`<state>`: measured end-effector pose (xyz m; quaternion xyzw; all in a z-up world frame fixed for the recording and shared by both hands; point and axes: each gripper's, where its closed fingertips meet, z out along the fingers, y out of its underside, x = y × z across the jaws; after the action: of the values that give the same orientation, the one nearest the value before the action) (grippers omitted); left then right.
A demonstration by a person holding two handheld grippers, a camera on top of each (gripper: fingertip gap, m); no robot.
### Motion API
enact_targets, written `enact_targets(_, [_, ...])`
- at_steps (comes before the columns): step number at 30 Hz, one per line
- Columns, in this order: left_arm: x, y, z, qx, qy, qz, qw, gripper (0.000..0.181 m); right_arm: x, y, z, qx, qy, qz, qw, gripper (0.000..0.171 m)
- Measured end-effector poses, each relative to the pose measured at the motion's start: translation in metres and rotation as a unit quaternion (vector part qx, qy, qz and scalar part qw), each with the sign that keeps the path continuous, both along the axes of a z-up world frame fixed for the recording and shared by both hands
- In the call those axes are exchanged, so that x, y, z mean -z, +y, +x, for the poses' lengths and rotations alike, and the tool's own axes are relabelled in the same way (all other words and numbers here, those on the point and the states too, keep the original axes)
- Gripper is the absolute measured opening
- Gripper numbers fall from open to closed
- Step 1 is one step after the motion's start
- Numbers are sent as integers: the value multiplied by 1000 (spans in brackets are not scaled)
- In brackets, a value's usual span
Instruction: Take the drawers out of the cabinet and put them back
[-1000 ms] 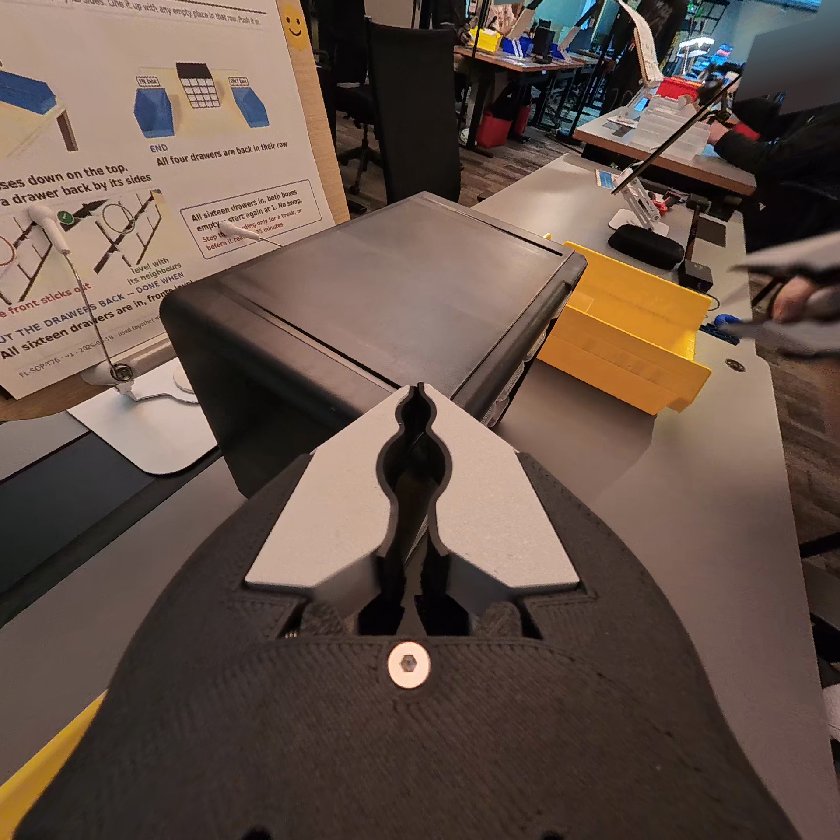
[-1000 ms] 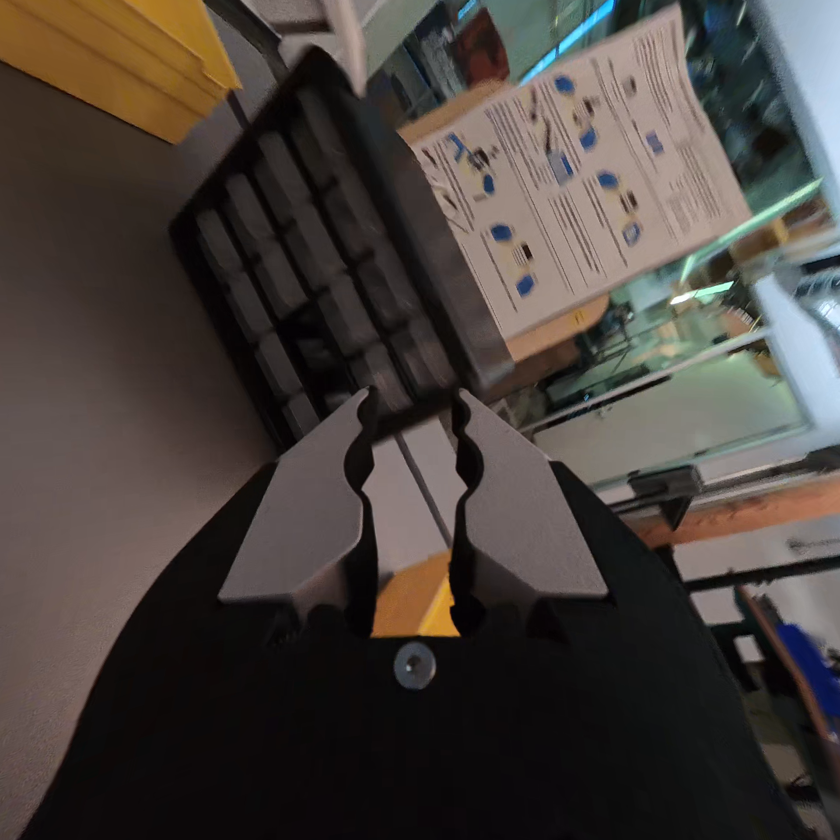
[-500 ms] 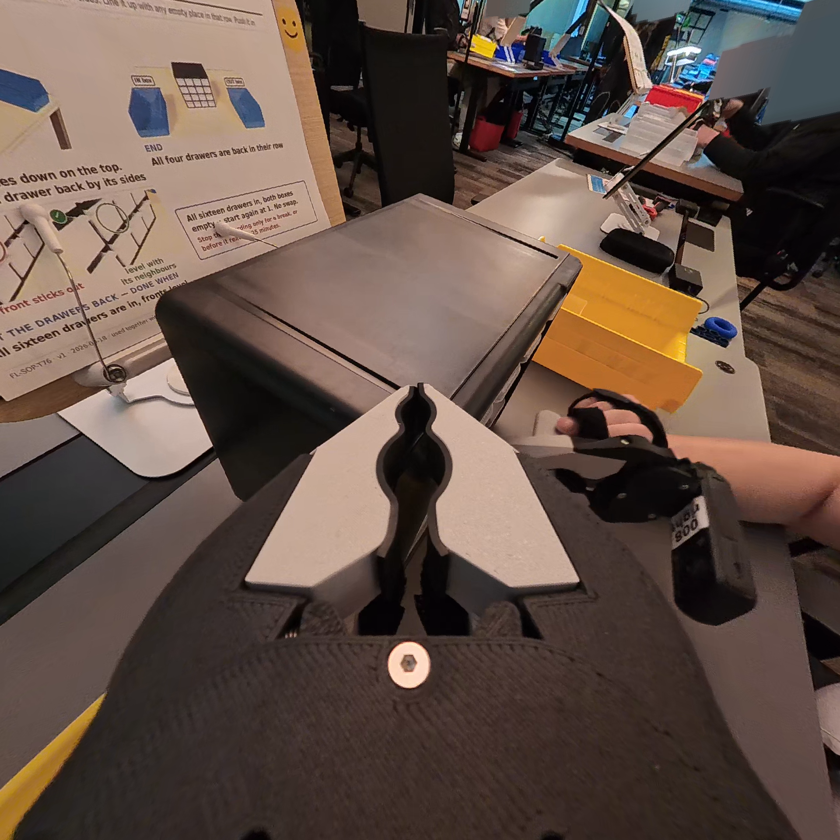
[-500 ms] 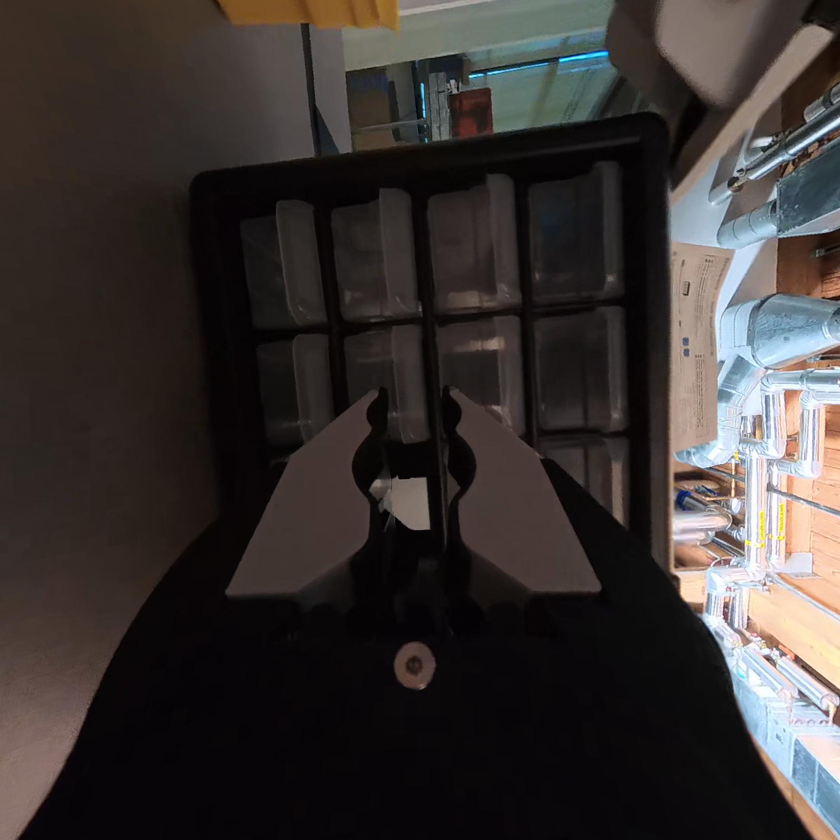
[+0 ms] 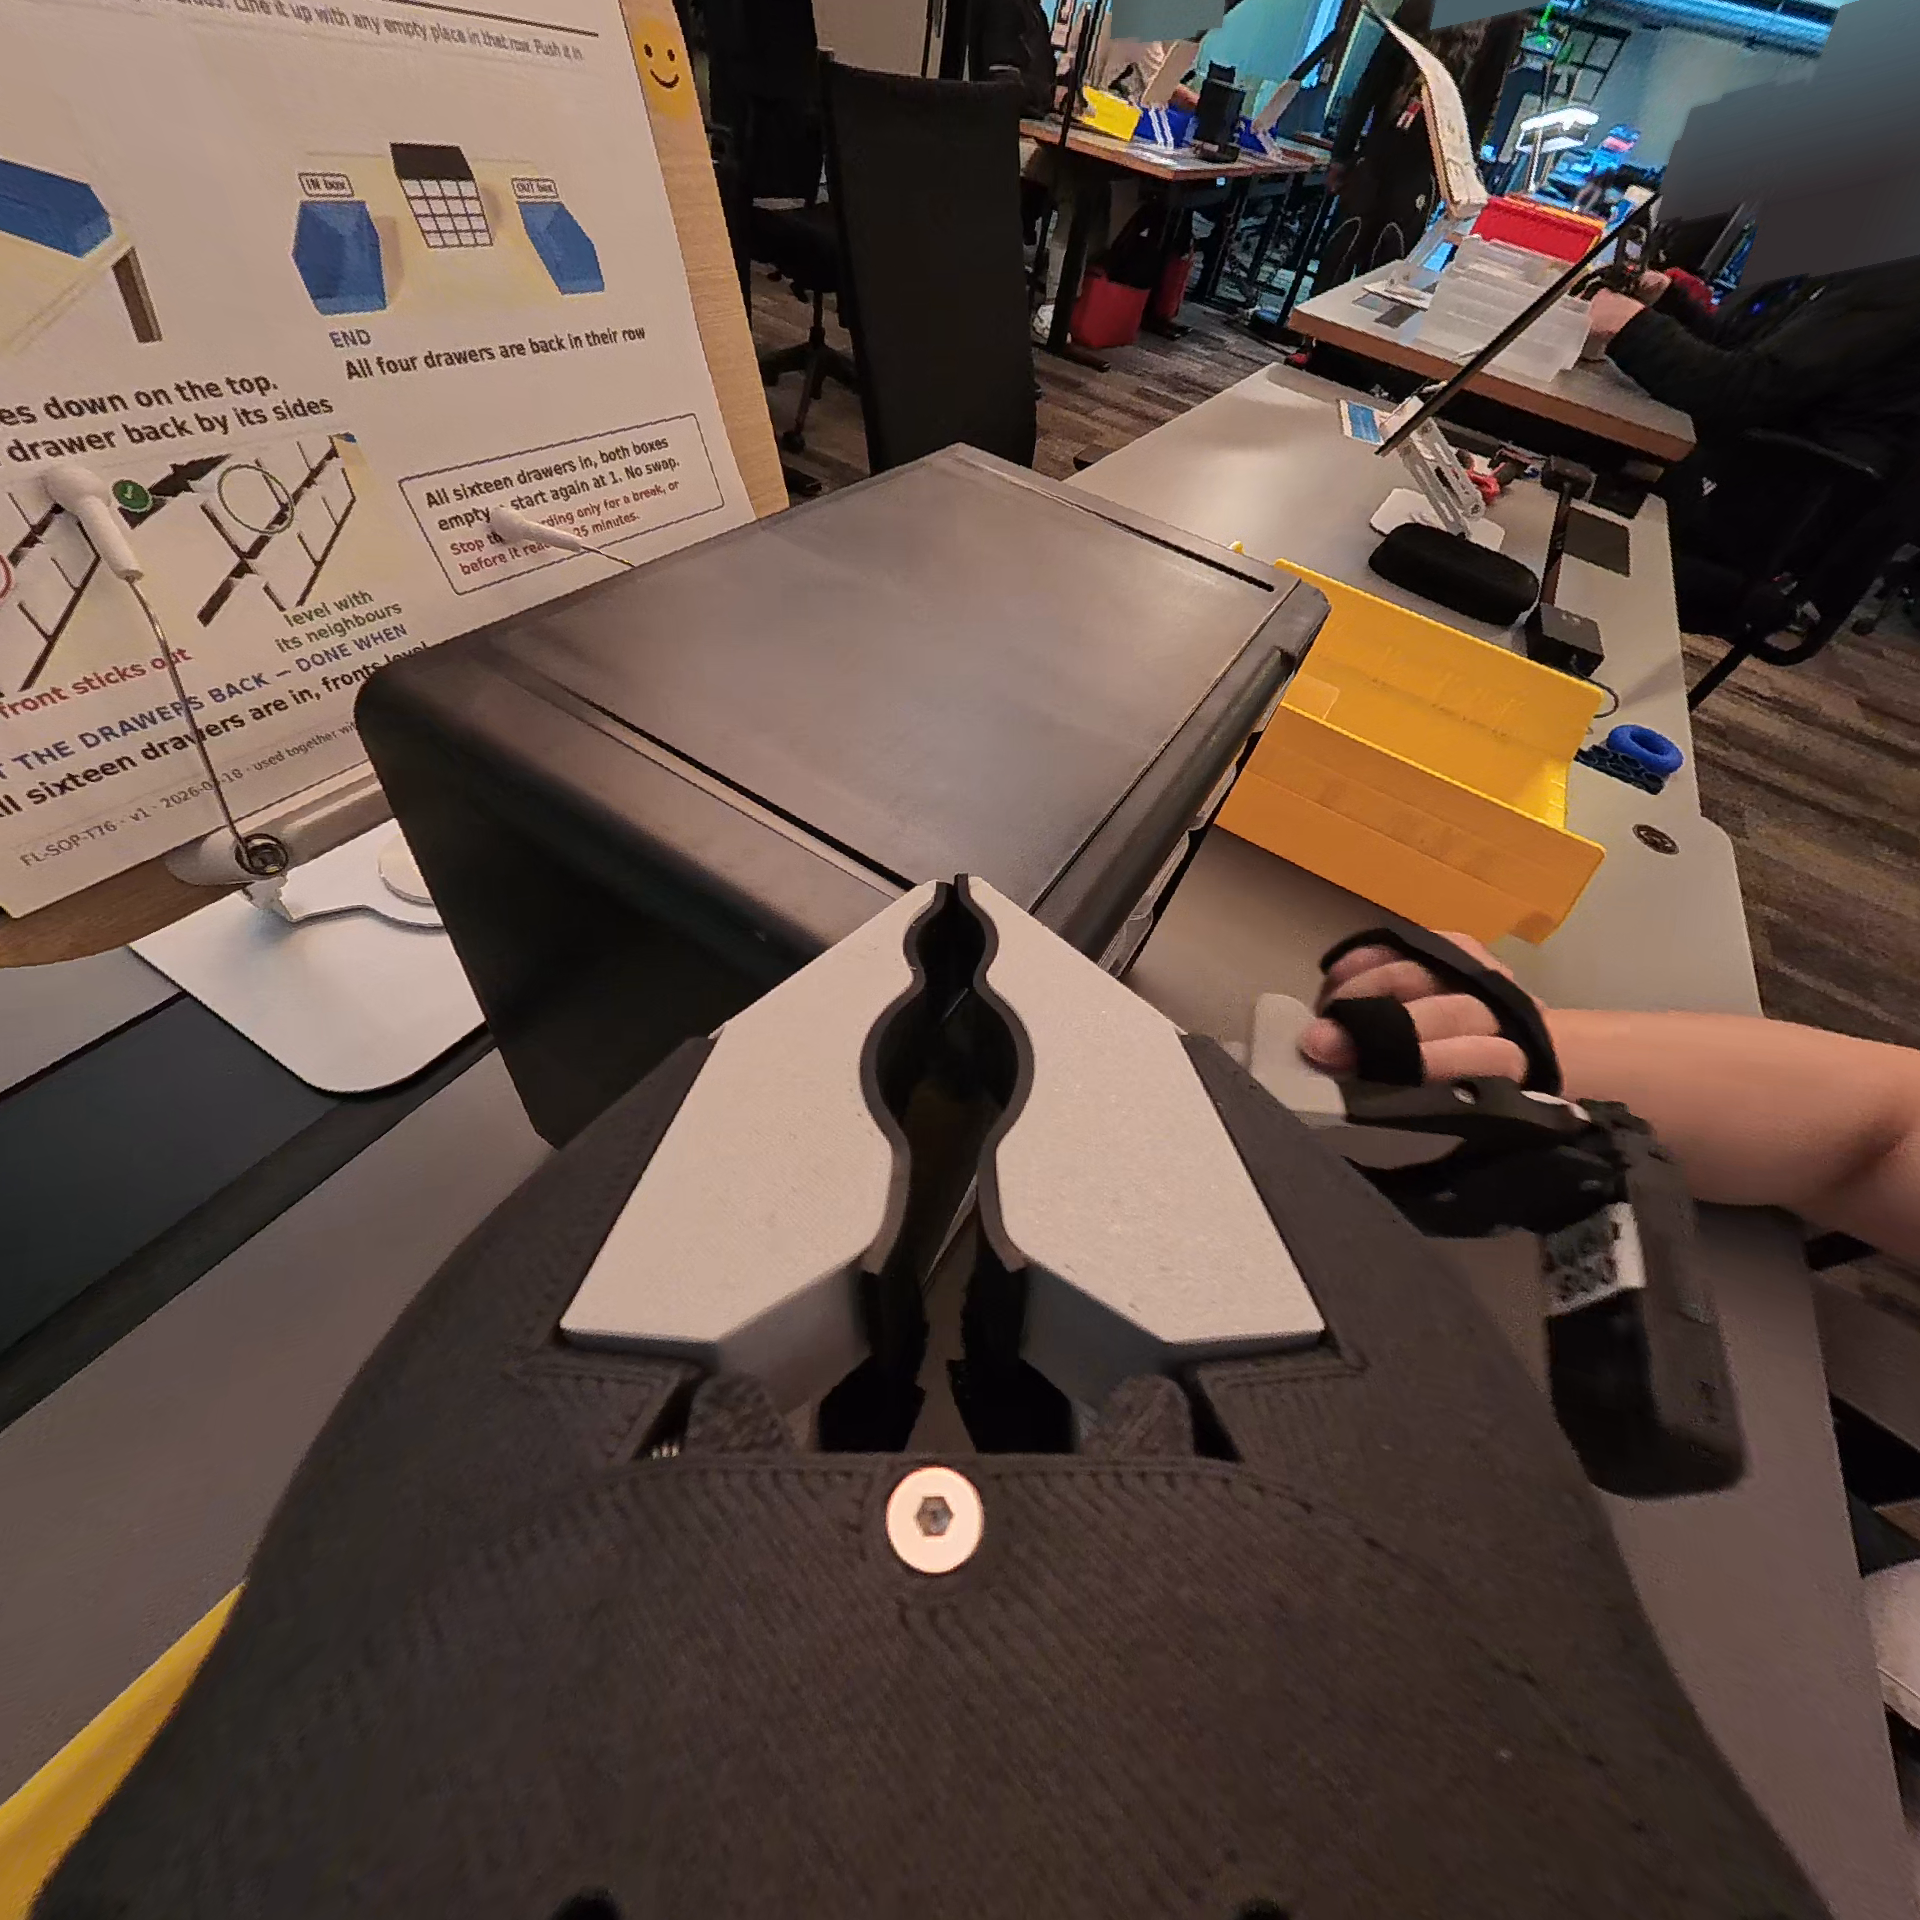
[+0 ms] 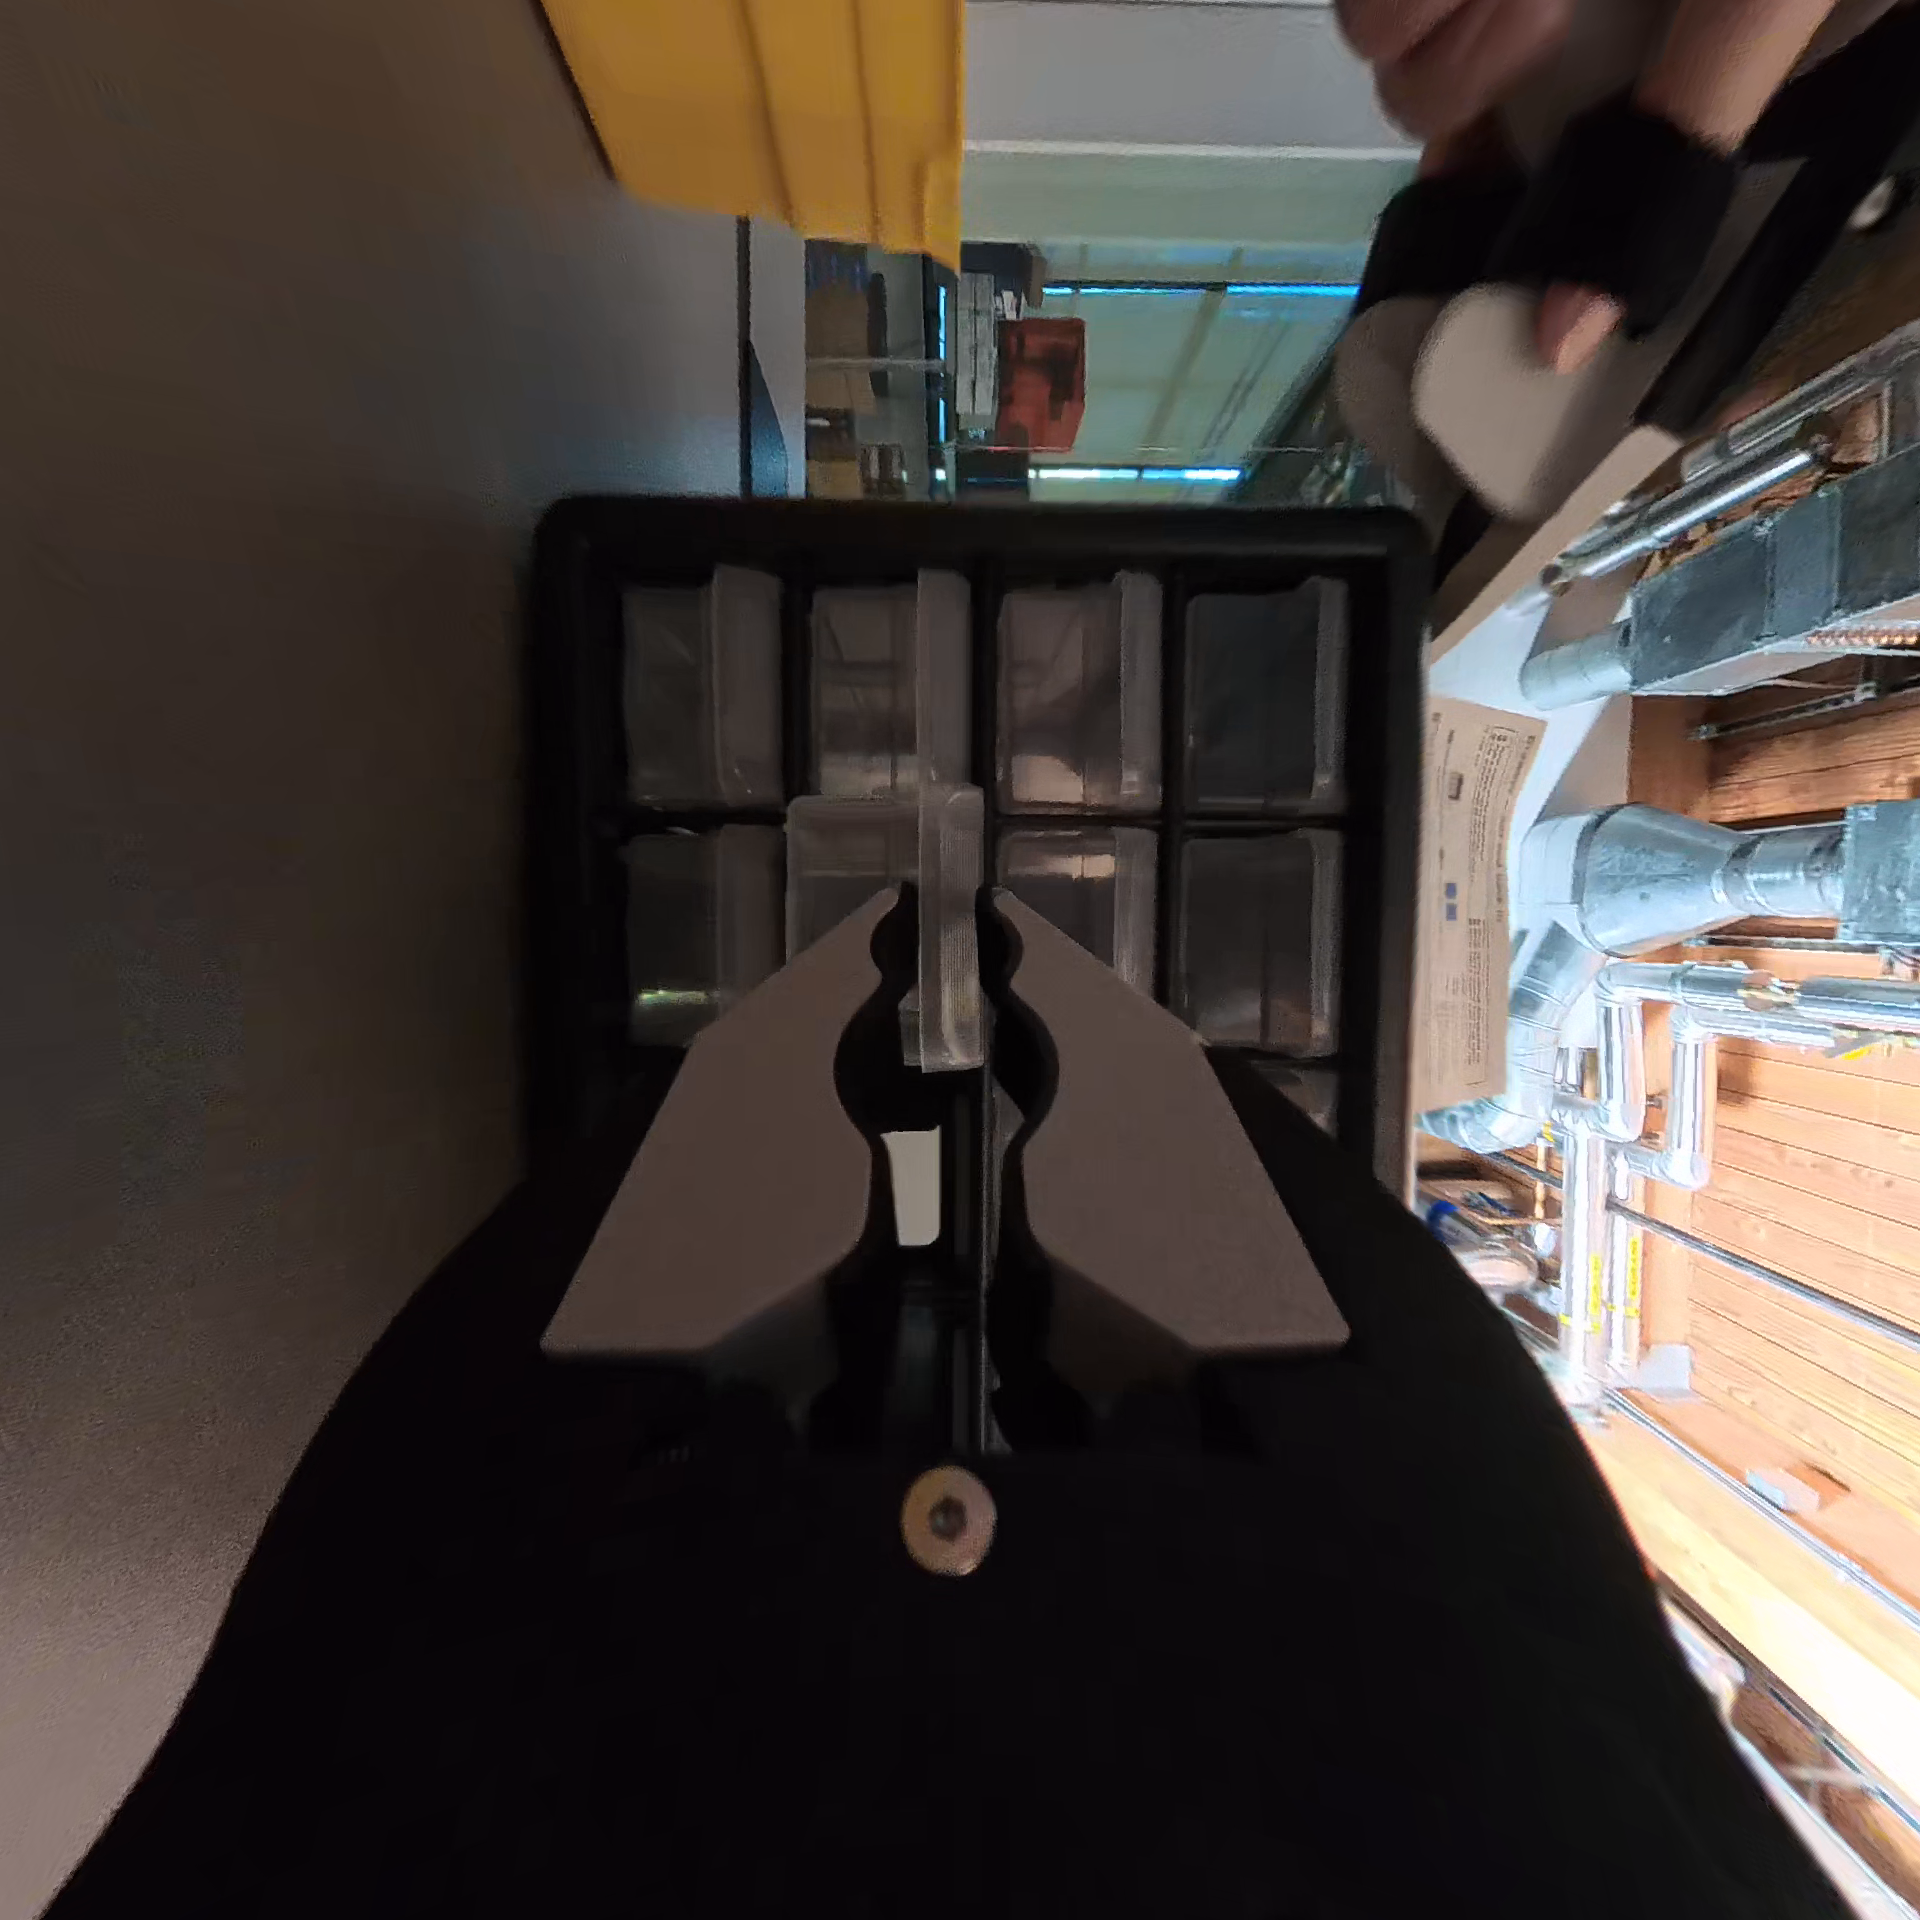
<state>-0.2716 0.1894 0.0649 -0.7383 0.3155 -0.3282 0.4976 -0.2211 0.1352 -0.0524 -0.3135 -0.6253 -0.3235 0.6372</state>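
A black cabinet [image 5: 883,644] stands on the grey table; its grid of clear drawers faces the right wrist view, which is rolled sideways [image 6: 977,530]. My right gripper [image 6: 945,896] is shut on the handle of a clear drawer [image 6: 847,862] in the second row, and that drawer stands slightly out from its neighbours. My left gripper [image 5: 961,896] is shut and empty, at the cabinet's near top edge. The hand holding the right gripper [image 5: 1455,1039] shows at the cabinet's front.
A yellow bin [image 5: 1403,748] sits right of the cabinet, also in the right wrist view [image 6: 790,104]. An instruction poster [image 5: 312,364] on a stand is behind the cabinet. Another yellow edge [image 5: 83,1714] shows at lower left. People sit at desks beyond. The left gripper's tips are roughly 15 cm from the right gripper's.
My right gripper rolled sideways, came up to the cabinet front and closed on a drawer handle; that drawer now sticks out a little. My left gripper has stayed put.
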Motion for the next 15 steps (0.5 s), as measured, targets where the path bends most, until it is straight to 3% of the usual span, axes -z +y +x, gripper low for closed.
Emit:
enact_targets(3, [0,0,0,1,-2,-1,1000,0,0,-18,2,-5,6,-48,999,14])
enact_targets(5, [0,0,0,2,-2,-1,1000,0,1,-18,2,8,20,-112,994,38])
enact_targets(6, [0,0,0,1,-2,-1,1000,0,1,-14,4,23,26,-144,989,43])
enact_targets(8, [0,0,0,1,-1,-1,1000,0,4,-8,5,46,21,-207,977,43])
enact_targets(11, [0,0,0,1,-2,-1,1000,0,17,-6,4,66,-20,-286,956,28])
enact_targets(15, [0,0,0,2,-3,-1,1000,0,23,-5,7,96,-67,-325,938,24])
